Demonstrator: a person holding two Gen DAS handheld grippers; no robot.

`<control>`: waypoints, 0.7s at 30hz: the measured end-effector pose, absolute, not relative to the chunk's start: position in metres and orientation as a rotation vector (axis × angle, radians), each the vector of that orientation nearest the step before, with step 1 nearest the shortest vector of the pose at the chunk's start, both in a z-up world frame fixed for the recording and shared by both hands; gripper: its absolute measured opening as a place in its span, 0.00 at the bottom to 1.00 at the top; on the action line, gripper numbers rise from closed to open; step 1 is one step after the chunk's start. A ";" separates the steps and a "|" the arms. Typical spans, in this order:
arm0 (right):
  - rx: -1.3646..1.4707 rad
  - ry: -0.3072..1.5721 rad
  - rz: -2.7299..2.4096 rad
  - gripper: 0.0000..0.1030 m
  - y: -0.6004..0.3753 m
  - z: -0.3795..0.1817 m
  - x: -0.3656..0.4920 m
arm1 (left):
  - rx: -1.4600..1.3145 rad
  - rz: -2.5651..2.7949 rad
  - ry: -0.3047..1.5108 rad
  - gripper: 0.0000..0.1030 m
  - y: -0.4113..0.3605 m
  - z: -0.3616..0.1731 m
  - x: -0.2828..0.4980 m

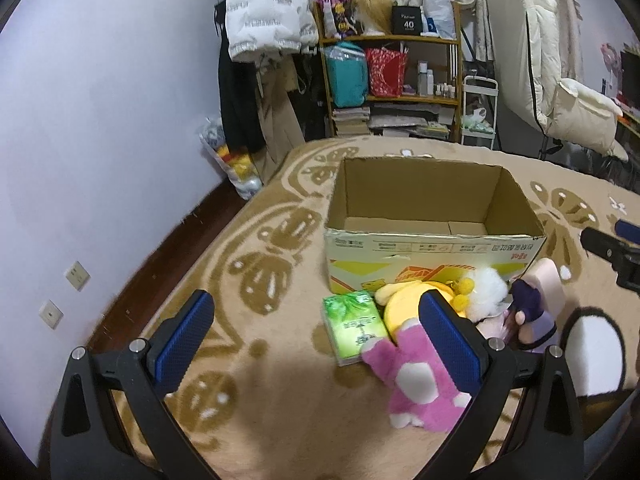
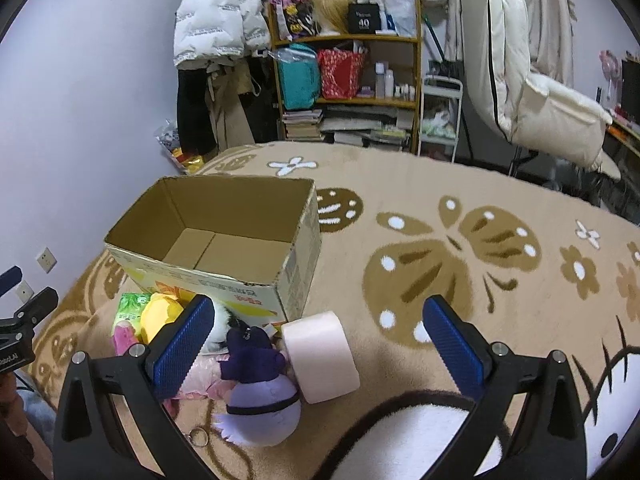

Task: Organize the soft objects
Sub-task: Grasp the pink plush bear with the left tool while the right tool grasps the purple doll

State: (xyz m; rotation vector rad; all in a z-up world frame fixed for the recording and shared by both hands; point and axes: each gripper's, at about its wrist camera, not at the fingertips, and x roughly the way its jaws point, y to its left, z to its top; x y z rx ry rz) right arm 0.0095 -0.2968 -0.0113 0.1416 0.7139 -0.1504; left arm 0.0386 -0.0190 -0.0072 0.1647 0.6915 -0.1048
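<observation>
Just beyond right gripper (image 2: 320, 338): purple plush (image 2: 260, 392).

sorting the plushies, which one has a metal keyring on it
The purple plush, nearest the right gripper: a keyring lies at its base. The pink plush and yellow plush show none.

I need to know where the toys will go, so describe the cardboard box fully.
The cardboard box is open-topped, rectangular, plain brown corrugated inside with nothing visible in it. Its outer front is white with yellow and orange print and red characters; the top edge looks slightly torn. It stands upright on the beige patterned blanket. The soft toys lie against its front side.
</observation>
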 end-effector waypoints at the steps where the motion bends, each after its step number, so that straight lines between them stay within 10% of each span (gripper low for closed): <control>1: 0.154 0.727 -0.146 1.00 -0.300 -0.014 0.011 | 0.160 -0.105 0.701 0.98 -0.020 -0.009 0.041; 21: 0.108 0.873 0.004 1.00 -0.260 -0.055 0.038 | 0.150 -0.192 0.931 0.98 -0.054 -0.064 0.073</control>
